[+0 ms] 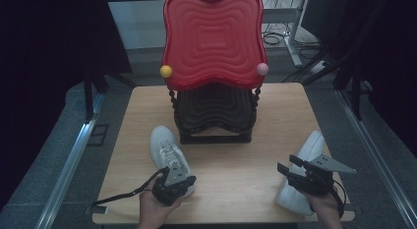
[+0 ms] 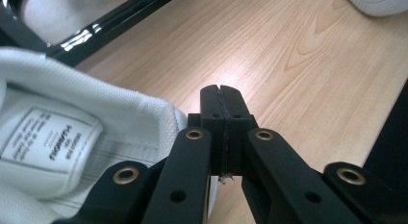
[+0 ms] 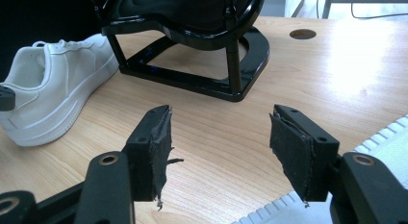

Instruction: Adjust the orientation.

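Table (image 1: 231,189) carries a two-tier rack (image 1: 214,42): red upper shelf, black lower shelf, both bare, nothing loaded yet. Judgement: the work in hand looks like putting a pair of white shoes on the rack, and it stands at the very start, with both shoes on the wood and neither lifted. Left shoe (image 1: 168,153) lies in front of the rack's left foot, toe toward the rack, heel toward the person. Right shoe (image 1: 301,175) lies well to the right of the rack, near the table's right front corner, tipped so its ribbed sole faces outward; in the right gripper view that sole edge (image 3: 385,152) sits just beside the right-hand jaw. Remaining, as I read it: grasp each shoe, carry it to a shelf, set it down, let go. Left gripper (image 1: 173,182) sits at the heel end of the left shoe, in front of the rack; its jaws are clenched pad to pad on nothing, as the left gripper view shows (image 2: 223,113), and the shoe's open collar with its printed label (image 2: 48,137) lies just beside the left jaw, outside the pads. Whether the jaw body brushes the collar I cannot tell. Right gripper (image 1: 291,165) hovers over the right shoe, right of the rack, jaws spread wide and released (image 3: 219,147), bare wood between the pads, holding nothing.
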Demonstrator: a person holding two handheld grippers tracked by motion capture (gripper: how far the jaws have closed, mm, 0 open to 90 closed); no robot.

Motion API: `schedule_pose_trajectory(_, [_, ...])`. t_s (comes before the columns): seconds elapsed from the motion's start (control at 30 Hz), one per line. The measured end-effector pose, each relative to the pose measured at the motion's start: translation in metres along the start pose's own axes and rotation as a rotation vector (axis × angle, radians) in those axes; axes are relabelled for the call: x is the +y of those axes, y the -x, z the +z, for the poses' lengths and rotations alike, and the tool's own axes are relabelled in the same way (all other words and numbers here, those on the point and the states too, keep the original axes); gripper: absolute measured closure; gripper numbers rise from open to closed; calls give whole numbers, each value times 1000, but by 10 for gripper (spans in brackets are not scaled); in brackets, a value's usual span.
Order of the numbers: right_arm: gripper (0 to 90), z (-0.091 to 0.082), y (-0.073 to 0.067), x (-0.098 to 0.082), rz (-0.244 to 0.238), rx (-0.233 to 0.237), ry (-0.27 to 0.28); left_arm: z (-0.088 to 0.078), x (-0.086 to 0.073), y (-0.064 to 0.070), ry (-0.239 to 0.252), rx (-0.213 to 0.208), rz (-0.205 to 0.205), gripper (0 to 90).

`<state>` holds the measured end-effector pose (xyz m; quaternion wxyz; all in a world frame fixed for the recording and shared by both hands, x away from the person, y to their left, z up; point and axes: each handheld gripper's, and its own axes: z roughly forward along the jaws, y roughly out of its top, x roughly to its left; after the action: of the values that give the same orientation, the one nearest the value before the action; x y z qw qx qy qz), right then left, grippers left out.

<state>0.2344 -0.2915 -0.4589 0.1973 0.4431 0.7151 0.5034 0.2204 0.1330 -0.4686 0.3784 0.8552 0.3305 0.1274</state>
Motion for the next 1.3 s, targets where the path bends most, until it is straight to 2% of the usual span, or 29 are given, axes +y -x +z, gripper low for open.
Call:
schedule_pose_trajectory(0.07, [395, -2, 0, 0, 2, 1, 6, -5, -6, -9, 17, -34, -48, 900])
schedule_pose_trajectory(0.17, [395, -4, 1, 1, 1, -3, 10, -15, -13, -21, 11, 3, -71, 900])
schedule_pose_trajectory(0.3, [395, -3, 1, 0, 5, -5, 9, -28, -26, -37, 18, 12, -116, 900])
schedule_pose_trajectory(0.33, [395, -3, 1, 0, 4, -4, 6, -28, -26, -37, 18, 12, -116, 900])
schedule_pose_trajectory(0.37, [395, -3, 1, 0, 2, -5, 4, -35, -32, -42, 14, 35, -118, 900])
schedule_pose_trajectory(0.43, [395, -2, 1, 0, 1, -4, 1, -37, -34, -44, 18, 42, -134, 900])
schedule_pose_trajectory(0.47, [395, -2, 1, 0, 2, -5, 2, -42, -39, -51, 27, 40, -155, 900])
schedule_pose_trajectory(0.6, [395, -2, -1, -1, 1, 0, 1, -47, -41, -55, 8, 93, -147, 900])
schedule_pose_trajectory(0.7, [395, -2, -1, 0, 1, 0, 3, -49, -46, -63, 30, 67, -184, 900])
schedule_pose_trajectory(0.77, [395, -3, -1, -1, 2, 0, 0, -51, -48, -65, 32, 77, -191, 900])
schedule_pose_trajectory(0.8, [394, -3, 0, -1, 4, -3, 3, -53, -49, -67, 27, 97, -192, 900])
schedule_pose_trajectory(0.83, [395, -3, 0, -1, 5, -4, 3, -56, -51, -71, 26, 115, -210, 900])
schedule_pose_trajectory(0.9, [395, -3, 1, -1, 4, -4, 4, -59, -55, -78, 41, 99, -235, 900])
schedule_pose_trajectory(1.0, [395, -3, 0, -1, 4, -4, 5, -62, -57, -84, 36, 128, -250, 900])
schedule_pose_trajectory(1.03, [395, -3, 0, -1, 4, -4, 5, -62, -57, -84, 36, 128, -250, 900])
schedule_pose_trajectory(1.07, [395, -3, 0, -1, 4, -4, 5, -63, -59, -89, 46, 134, -275, 900])
schedule_pose_trajectory(1.13, [395, -3, 0, -1, 4, -4, 5, -64, -60, -92, 54, 124, -285, 900])
schedule_pose_trajectory(1.2, [395, -3, 0, -1, 3, -1, -1, -66, -63, -97, 68, 127, -313, 900])
schedule_pose_trajectory(1.3, [395, -2, 0, -1, 7, 5, 2, -66, -64, -97, 79, 118, -315, 891])
